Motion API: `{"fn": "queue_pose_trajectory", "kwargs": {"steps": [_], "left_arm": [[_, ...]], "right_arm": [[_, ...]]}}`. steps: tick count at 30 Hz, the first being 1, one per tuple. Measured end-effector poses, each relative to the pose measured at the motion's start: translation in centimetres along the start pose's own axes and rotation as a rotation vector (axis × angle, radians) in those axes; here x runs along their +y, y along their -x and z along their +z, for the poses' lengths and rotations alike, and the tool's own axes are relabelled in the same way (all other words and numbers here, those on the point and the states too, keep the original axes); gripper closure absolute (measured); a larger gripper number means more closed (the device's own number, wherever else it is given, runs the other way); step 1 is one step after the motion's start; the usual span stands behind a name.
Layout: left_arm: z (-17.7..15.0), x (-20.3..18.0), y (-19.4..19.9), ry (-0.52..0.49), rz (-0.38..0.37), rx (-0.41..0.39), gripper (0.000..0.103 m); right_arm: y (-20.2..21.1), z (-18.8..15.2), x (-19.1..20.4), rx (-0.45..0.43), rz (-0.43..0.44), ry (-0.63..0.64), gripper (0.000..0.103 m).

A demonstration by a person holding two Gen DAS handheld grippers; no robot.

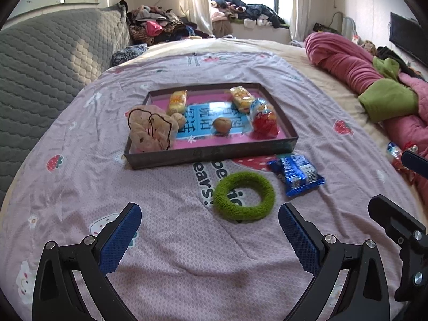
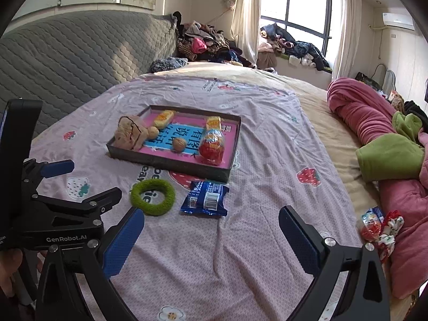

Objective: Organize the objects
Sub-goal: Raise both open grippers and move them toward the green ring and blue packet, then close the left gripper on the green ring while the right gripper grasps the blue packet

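Both claws, left [image 1: 210, 236] and right [image 2: 211, 236], gape empty above the bed [image 1: 174, 267]. Just before the tray [image 1: 211, 153] lie the green ring [image 1: 244, 196] and blue packet [image 1: 297, 174]. The ring looks soft, light; pinch its band.

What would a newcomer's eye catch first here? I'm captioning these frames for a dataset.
Probably the shallow dark cardboard tray with a pink and blue printed bottom, mid-bed, holding snack packets and walnuts. In front of it on the pink sheet lie a fuzzy green ring and a shiny blue snack packet beside it.
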State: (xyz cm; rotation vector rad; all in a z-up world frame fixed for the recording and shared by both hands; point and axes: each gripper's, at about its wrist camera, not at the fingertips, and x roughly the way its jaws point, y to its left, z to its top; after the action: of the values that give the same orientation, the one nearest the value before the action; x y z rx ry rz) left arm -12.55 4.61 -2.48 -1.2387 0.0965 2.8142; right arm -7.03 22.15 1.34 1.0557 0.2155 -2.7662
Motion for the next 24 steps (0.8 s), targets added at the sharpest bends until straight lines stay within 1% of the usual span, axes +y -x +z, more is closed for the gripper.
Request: {"fn": "queue_pose_trajectory", "kwargs": {"steps": [15,24], "left_arm": [[0.5,0.8,-6.8,-0.010,0.015,0.077,0.001],[1.0,0.8,-9.3,-0.014,0.007,0.094,0.001]], "right_arm": [[-7.5,0.4,-0.2,0.082,0.004,0.017,0.001],[-11.1,0.8,-0.5,0.130,0.007,-0.011,0.001]]}}
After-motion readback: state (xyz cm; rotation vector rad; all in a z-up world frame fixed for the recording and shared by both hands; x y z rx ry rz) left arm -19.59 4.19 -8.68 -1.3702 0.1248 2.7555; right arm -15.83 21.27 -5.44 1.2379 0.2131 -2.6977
